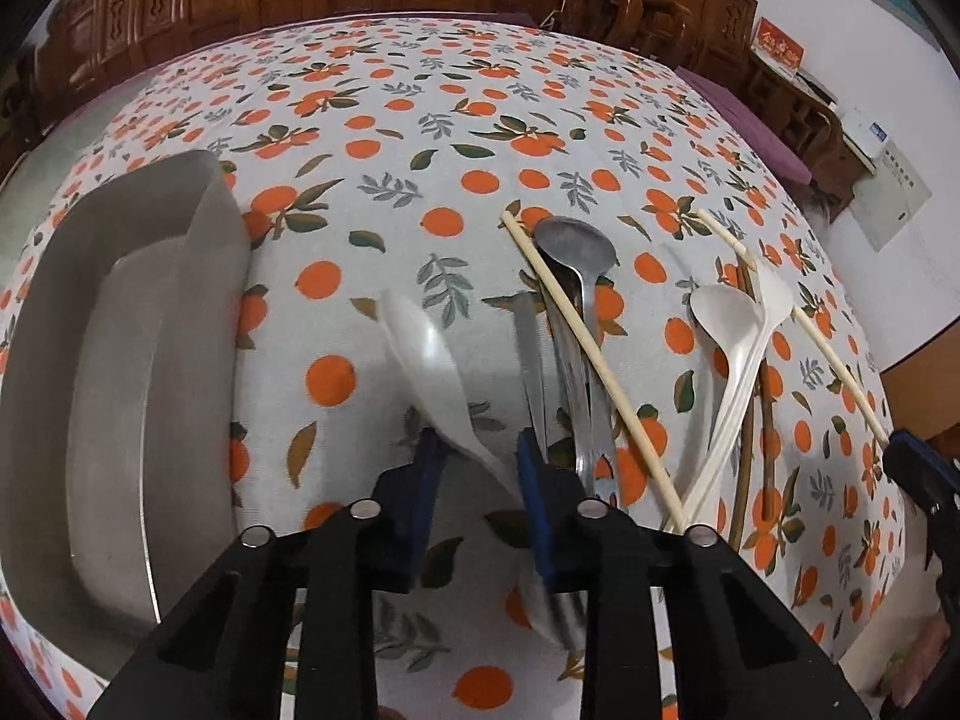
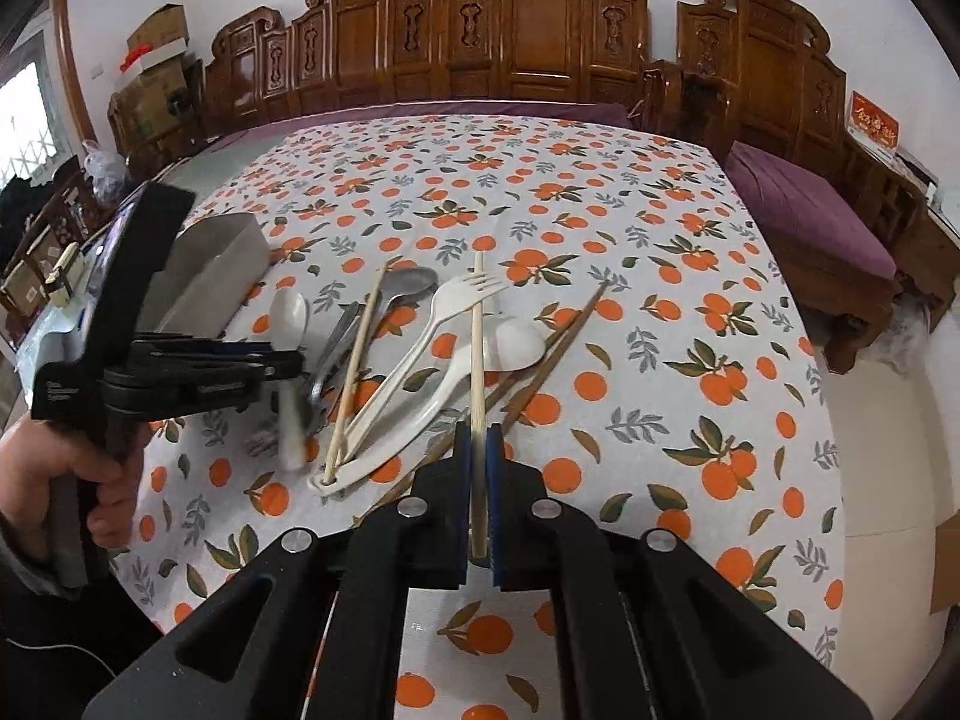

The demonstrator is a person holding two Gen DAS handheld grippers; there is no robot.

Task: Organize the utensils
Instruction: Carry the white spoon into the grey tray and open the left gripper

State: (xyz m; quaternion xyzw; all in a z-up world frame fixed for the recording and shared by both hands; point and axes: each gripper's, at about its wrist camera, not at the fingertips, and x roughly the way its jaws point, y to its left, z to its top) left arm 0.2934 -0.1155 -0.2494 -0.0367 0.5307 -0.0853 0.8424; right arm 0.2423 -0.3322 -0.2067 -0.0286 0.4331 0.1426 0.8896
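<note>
The left gripper point(image 1: 477, 456) had its fingers narrowed about the handle of a white ceramic soup spoon point(image 1: 429, 360); whether the pads pressed it was blurred, so a squarer, firmer pinch seemed wise before carrying it to the grey tray point(image 1: 78, 372) left of them. The right gripper point(image 2: 478, 450) was clamped on a pale bamboo chopstick point(image 2: 477, 360) running straight ahead between its fingers, its near end hidden.

We read nothing for sure: red sign point(image 1: 778, 48) by the wall has gold characters, blurred; left gripper point(image 2: 288, 360) body carries small white print, illegible.
</note>
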